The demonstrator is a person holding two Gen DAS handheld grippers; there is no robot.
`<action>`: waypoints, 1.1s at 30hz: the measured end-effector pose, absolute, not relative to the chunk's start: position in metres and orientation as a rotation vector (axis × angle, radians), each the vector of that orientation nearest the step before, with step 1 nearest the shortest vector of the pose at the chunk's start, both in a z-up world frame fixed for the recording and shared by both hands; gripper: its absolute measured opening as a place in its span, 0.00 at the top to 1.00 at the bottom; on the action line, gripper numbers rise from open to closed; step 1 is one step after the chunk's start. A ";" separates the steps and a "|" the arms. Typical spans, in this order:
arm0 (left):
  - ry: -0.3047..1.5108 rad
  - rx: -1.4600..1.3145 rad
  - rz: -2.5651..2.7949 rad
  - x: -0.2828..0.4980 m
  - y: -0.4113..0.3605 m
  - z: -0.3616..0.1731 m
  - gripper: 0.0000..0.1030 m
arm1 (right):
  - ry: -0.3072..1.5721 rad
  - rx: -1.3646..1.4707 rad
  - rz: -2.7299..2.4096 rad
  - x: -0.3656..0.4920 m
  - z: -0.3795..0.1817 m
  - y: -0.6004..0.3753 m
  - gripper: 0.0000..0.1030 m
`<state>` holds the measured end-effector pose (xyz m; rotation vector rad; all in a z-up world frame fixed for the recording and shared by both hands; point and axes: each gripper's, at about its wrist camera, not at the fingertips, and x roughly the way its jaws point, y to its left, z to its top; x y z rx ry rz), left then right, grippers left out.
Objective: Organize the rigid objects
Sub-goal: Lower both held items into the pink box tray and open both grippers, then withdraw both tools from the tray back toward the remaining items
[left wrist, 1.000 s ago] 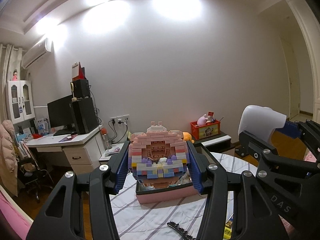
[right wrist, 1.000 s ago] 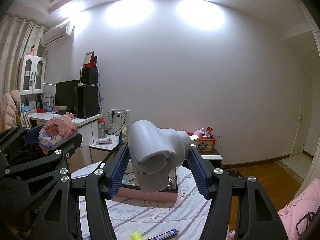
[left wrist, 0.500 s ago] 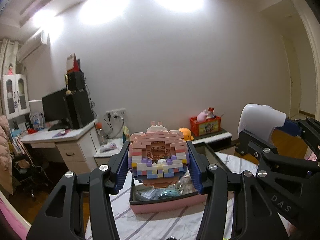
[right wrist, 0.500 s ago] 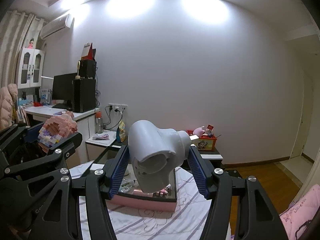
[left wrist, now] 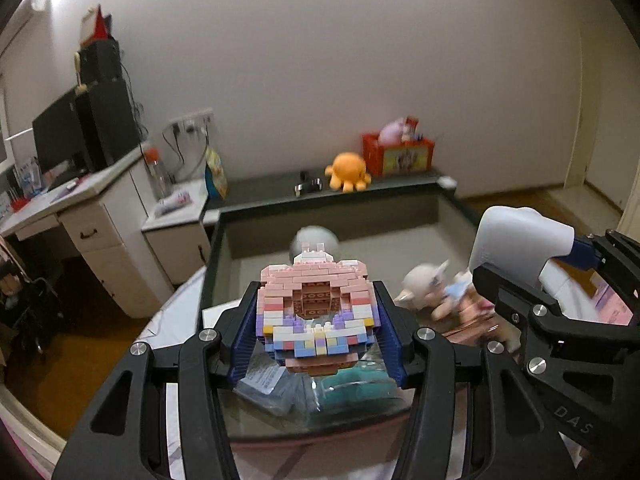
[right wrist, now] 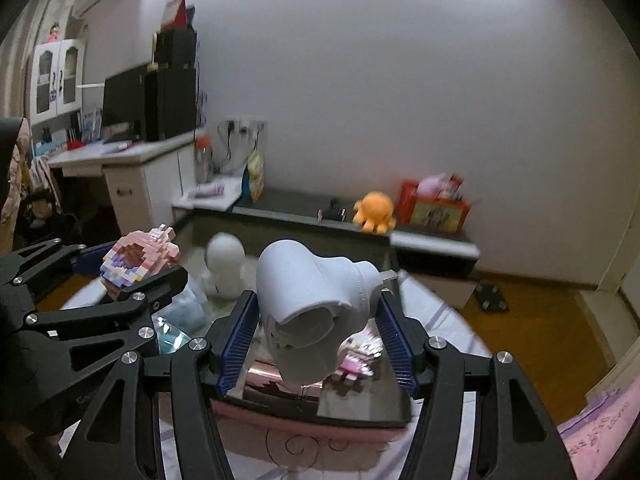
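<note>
**A:** What do I have in frame, biggest things first?

**B:** I see the pale wall filling the upper half of both views, then a white desk with a dark monitor at the left. Across the middle runs a low dark shelf carrying an orange plush and a red box. Below that, the storage box, pink-sided with a dark rim, sits on a striped cloth at lower centre.

**A:** And what I'm carrying?

**B:** My right gripper is clamped on the grey hollow part, held above the box; its long axis runs toward the upper right of the frame, open mouth facing the camera. My left gripper is closed around the brick model, pink on top with pastel rows beneath, its brown hollow facing the lens, over the box's near left end.

**A:** Inside the box?

**B:** A blurred white round figure, small pale toys and clear packets.
</note>
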<state>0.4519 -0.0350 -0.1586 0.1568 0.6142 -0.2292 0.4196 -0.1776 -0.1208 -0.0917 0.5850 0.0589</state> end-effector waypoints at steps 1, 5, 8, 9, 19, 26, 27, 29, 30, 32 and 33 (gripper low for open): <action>0.627 0.163 -0.223 0.456 -0.035 -0.162 0.48 | 0.613 -0.080 0.073 0.427 -0.128 -0.179 0.40; 0.663 0.140 -0.236 0.472 -0.032 -0.173 0.47 | 0.679 -0.045 0.115 0.448 -0.150 -0.182 0.39; 0.652 0.142 -0.203 0.476 -0.030 -0.174 0.38 | 0.674 -0.044 0.129 0.452 -0.154 -0.183 0.39; 0.656 0.147 -0.183 0.481 -0.026 -0.174 0.30 | 0.669 -0.049 0.125 0.452 -0.154 -0.183 0.38; 0.566 0.080 -0.159 0.440 0.001 -0.134 0.07 | 0.591 -0.059 0.096 0.420 -0.121 -0.184 0.17; 0.412 0.064 -0.136 0.361 0.010 -0.089 0.01 | 0.508 -0.036 0.120 0.365 -0.082 -0.185 0.16; 0.390 0.060 -0.132 0.349 0.010 -0.084 0.00 | 0.493 -0.035 0.122 0.354 -0.076 -0.185 0.16; 0.346 0.057 -0.126 0.322 0.011 -0.072 0.00 | 0.446 -0.036 0.128 0.326 -0.064 -0.183 0.16; 0.325 0.057 -0.122 0.310 0.012 -0.067 0.00 | 0.425 -0.043 0.119 0.313 -0.059 -0.182 0.16; 0.274 0.066 -0.104 0.282 0.010 -0.057 0.00 | 0.371 -0.057 0.100 0.280 -0.047 -0.179 0.16; 0.252 0.068 -0.096 0.271 0.009 -0.054 0.00 | 0.352 -0.062 0.091 0.268 -0.043 -0.177 0.16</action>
